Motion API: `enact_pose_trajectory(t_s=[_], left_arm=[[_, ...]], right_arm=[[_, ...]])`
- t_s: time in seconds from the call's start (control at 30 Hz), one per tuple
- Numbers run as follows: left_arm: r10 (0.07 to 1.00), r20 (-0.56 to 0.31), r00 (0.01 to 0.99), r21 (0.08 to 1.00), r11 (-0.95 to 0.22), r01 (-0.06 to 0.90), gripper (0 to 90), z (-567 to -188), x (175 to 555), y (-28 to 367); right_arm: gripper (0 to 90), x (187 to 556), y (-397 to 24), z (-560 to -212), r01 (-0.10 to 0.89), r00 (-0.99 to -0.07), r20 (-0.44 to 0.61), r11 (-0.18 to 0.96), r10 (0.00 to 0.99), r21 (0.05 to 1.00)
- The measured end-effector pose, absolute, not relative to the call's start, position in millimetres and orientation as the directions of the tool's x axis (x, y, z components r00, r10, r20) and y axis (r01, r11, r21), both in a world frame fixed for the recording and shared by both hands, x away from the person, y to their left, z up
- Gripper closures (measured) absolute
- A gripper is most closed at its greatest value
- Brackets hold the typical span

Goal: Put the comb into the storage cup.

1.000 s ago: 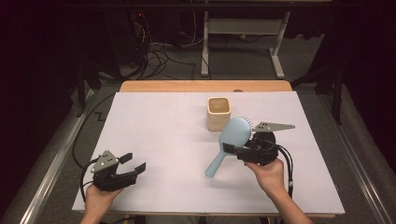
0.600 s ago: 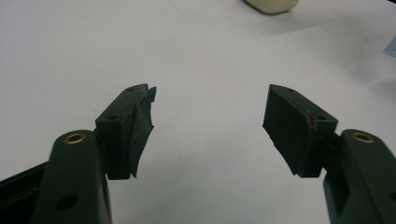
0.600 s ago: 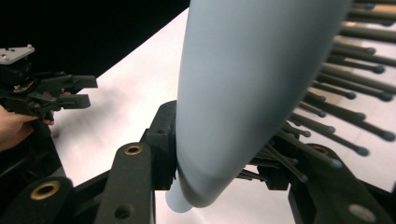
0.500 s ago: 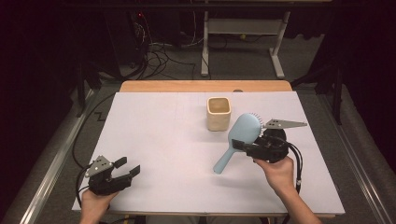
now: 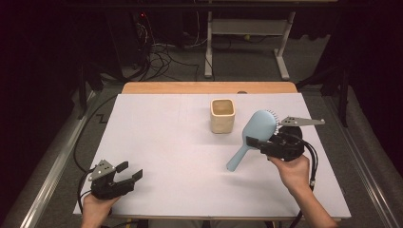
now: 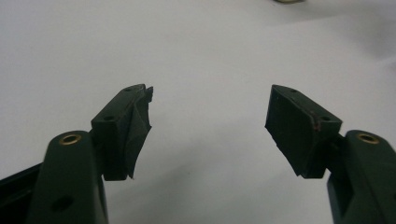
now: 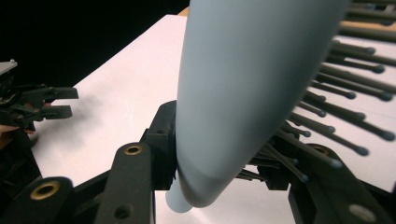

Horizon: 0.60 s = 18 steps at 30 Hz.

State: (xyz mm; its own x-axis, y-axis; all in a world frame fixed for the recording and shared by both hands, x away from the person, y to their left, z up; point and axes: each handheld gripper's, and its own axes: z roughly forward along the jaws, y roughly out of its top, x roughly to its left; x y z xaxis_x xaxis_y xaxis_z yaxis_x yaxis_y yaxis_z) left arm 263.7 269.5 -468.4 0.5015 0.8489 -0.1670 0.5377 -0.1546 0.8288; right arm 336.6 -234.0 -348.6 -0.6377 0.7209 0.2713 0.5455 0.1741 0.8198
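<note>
A light blue hairbrush (image 5: 260, 126) hangs above the white table top, right of centre, head up and handle slanting down to the left. My right gripper (image 5: 255, 142) is shut on it at the base of the head. In the right gripper view the brush back (image 7: 243, 84) runs between the jaws, dark bristles (image 7: 345, 88) pointing right, and the right gripper (image 7: 219, 161) clamps it. My left gripper (image 5: 129, 171) rests at the near left corner, open with nothing between its jaws. In the left gripper view the left gripper (image 6: 210, 116) stands wide over bare white surface.
A beige square cup (image 5: 222, 115) stands upright at the table's middle, just left of the brush head. The white sheet (image 5: 166, 142) covers the table, with a wooden strip (image 5: 190, 88) along the far edge. Cables and a desk frame lie on the floor beyond.
My right gripper has carried the brush to the right and a little upward, away from the cup. The left gripper has stayed near the front left corner.
</note>
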Motion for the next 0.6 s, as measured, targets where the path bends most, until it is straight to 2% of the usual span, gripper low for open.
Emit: enact_pose_trajectory(t_s=[0.6], left_arm=[[0.855,-0.166,0.491,0.825,-0.152,0.544,30.5,-469.6,265.3,269.8]], right_arm=[[56.9,349.3,-231.2,-328.0,0.531,-0.630,0.236,0.190,0.740,0.826]])
